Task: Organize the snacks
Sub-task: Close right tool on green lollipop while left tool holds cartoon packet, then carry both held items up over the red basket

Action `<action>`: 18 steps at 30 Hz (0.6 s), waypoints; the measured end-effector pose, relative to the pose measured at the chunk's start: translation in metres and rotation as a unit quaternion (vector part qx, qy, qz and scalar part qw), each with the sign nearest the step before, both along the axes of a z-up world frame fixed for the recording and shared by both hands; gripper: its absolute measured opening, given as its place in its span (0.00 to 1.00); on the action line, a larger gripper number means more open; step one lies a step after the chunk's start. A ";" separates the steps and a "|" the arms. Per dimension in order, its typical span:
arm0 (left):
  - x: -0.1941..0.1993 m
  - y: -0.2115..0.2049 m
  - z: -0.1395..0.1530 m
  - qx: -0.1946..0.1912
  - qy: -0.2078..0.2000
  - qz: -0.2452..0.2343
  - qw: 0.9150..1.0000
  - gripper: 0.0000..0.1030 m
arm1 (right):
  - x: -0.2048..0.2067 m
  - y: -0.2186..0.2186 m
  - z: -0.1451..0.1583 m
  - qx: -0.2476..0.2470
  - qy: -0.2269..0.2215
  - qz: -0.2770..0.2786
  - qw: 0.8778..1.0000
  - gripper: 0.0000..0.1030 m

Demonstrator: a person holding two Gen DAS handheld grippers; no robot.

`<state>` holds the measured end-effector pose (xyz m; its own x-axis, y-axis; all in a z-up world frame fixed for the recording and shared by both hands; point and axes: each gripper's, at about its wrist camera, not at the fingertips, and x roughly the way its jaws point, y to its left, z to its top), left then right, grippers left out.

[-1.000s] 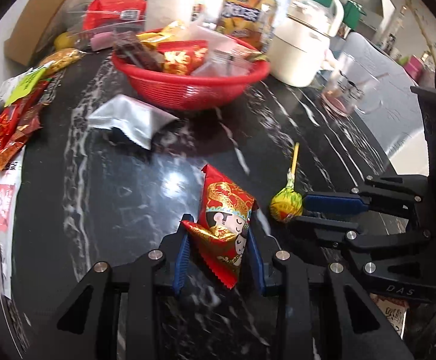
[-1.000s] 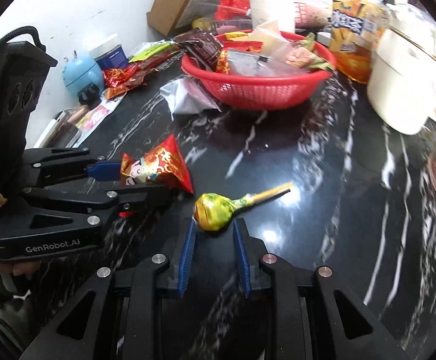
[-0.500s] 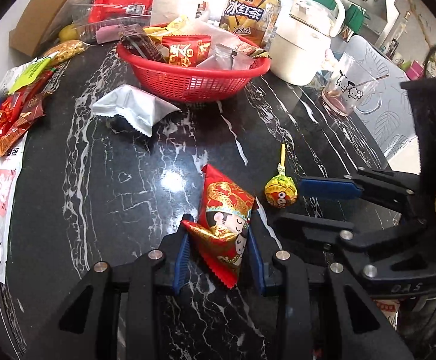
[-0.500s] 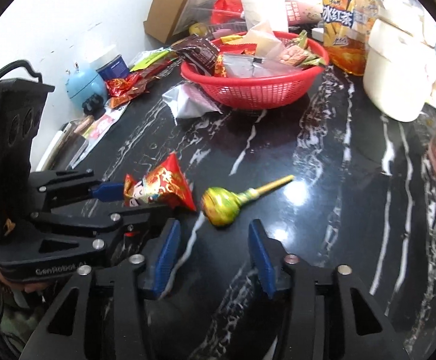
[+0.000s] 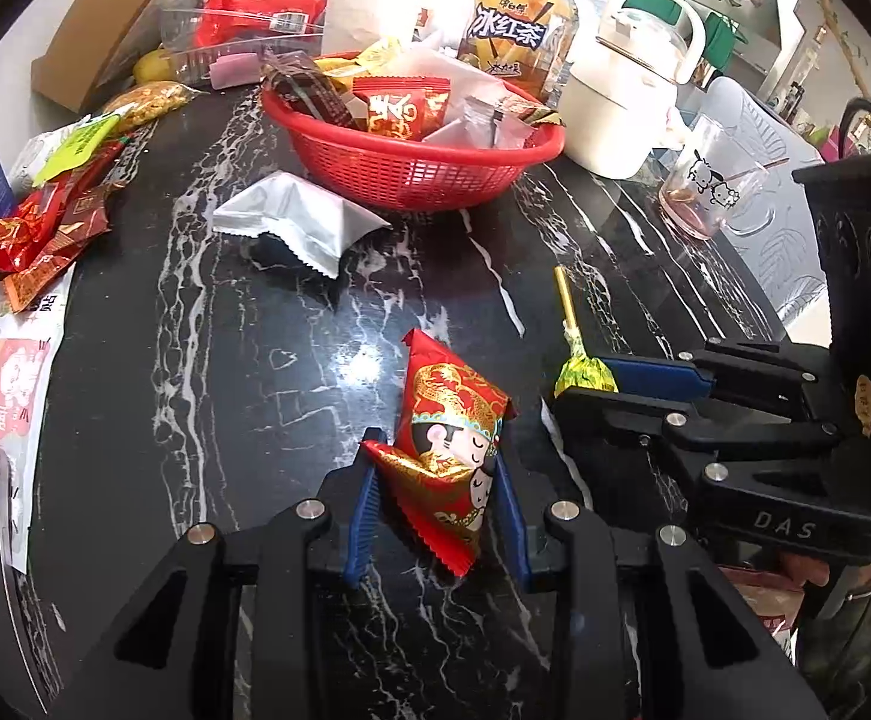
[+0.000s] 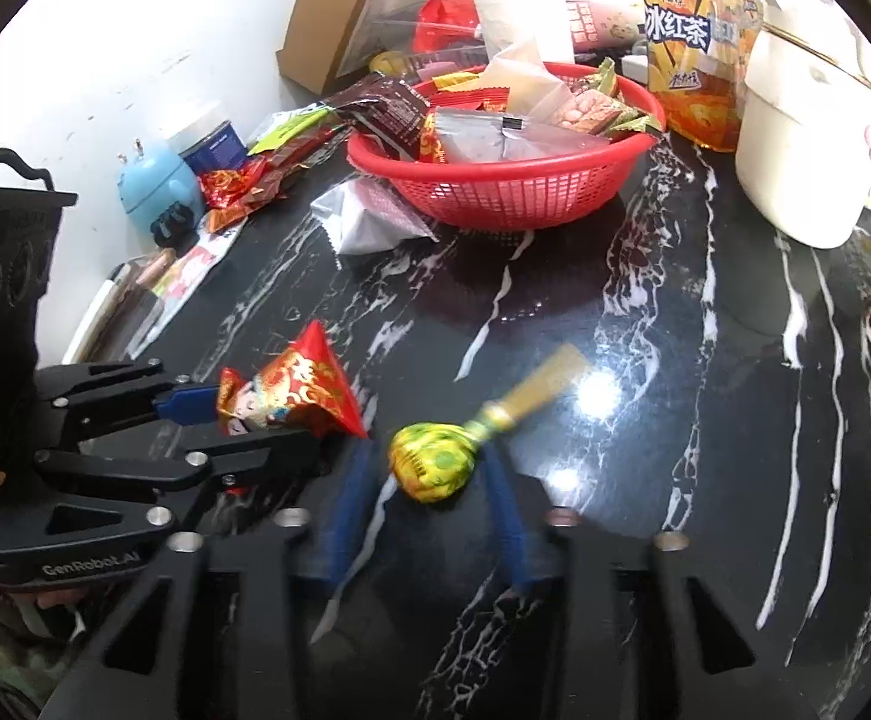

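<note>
Red packet (image 5: 448,443) sits pinched in the left gripper (image 5: 438,507) on the black table (image 5: 225,360). The right gripper (image 6: 429,501) straddles the lollipop (image 6: 432,462), jaws apart, short of the basket (image 6: 507,186).

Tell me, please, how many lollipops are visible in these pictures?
1: the lollipop lies on the black marble table, between the right gripper's open fingers. Others may be hidden in the red basket.

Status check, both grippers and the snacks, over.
Left gripper shut on red snack packet. Right gripper open around lollipop, motion-blurred. Red basket ahead; silver packet beside the path.
</note>
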<state>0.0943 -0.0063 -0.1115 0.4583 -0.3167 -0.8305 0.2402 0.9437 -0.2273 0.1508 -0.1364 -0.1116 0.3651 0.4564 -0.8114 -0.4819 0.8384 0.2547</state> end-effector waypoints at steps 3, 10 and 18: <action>0.001 0.003 0.001 0.002 0.004 0.003 1.000 0.33 | -0.003 -0.005 0.005 0.030 -0.008 0.002 1.000 0.26; -0.001 0.008 0.007 0.013 -0.008 0.004 1.000 0.33 | -0.019 -0.016 0.026 0.067 -0.035 -0.006 0.997 0.26; -0.001 0.009 0.026 -0.012 -0.021 0.000 1.000 0.33 | -0.030 -0.014 0.049 0.107 -0.048 0.010 0.993 0.26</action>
<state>0.0929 0.0024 -0.0851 0.4916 -0.3374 -0.8028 0.2506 0.9377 -0.2407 0.1211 -0.1505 -0.0624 0.4254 0.6221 -0.6572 -0.5280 0.7604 0.3780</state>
